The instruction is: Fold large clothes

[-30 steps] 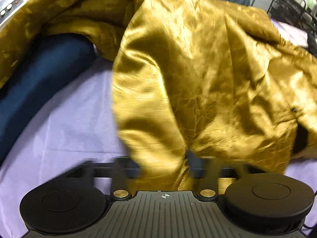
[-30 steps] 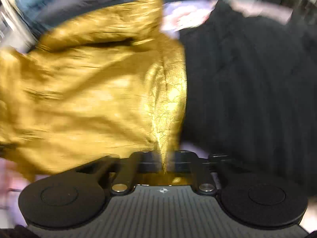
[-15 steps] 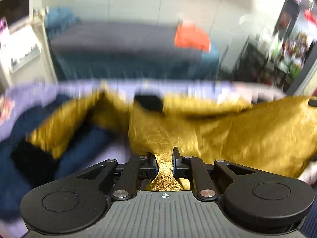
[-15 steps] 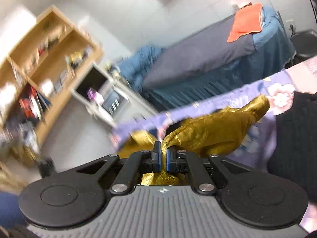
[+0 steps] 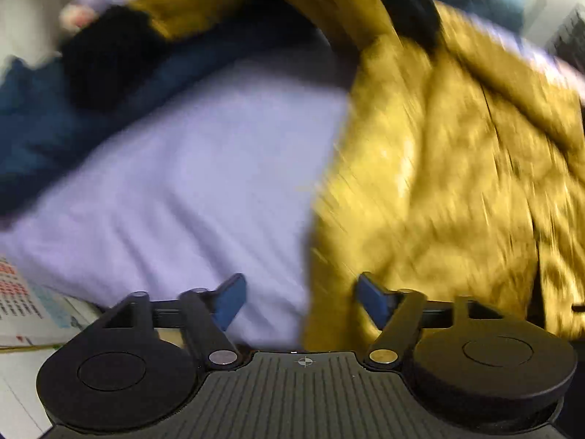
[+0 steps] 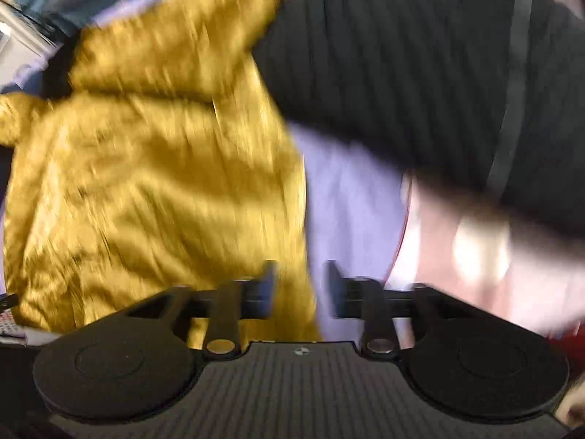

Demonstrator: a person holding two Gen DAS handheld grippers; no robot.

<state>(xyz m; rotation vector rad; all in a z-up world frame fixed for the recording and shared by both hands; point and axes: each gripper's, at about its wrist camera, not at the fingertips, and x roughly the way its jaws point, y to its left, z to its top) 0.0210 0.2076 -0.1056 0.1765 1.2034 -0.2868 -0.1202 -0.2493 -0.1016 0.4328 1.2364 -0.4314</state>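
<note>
**Gold garment released on the lilac sheet, both claws open**

The gold garment (image 5: 457, 168) lies crumpled on the lilac sheet (image 5: 204, 183). In the left wrist view it fills the right half, and its left edge runs down to a point just between the fingers. The left gripper (image 5: 299, 301) has its jaws spread wide, having just been opening; the pads do not press the cloth, though the edge of the garment lies below the gap. To the left of this edge the sheet is bare, up to a dark blue cloth (image 5: 44, 124) at the far left.

In the right wrist view the gold garment (image 6: 153, 168) fills the left half, with its right edge passing under the right gripper (image 6: 300, 285). These jaws have also just been opening and stand moderately apart, holding nothing. Only this view shows a black ribbed garment (image 6: 420, 66) at the upper right, with a narrow strip of sheet between both clothes. Both pictures are blurred.
</note>
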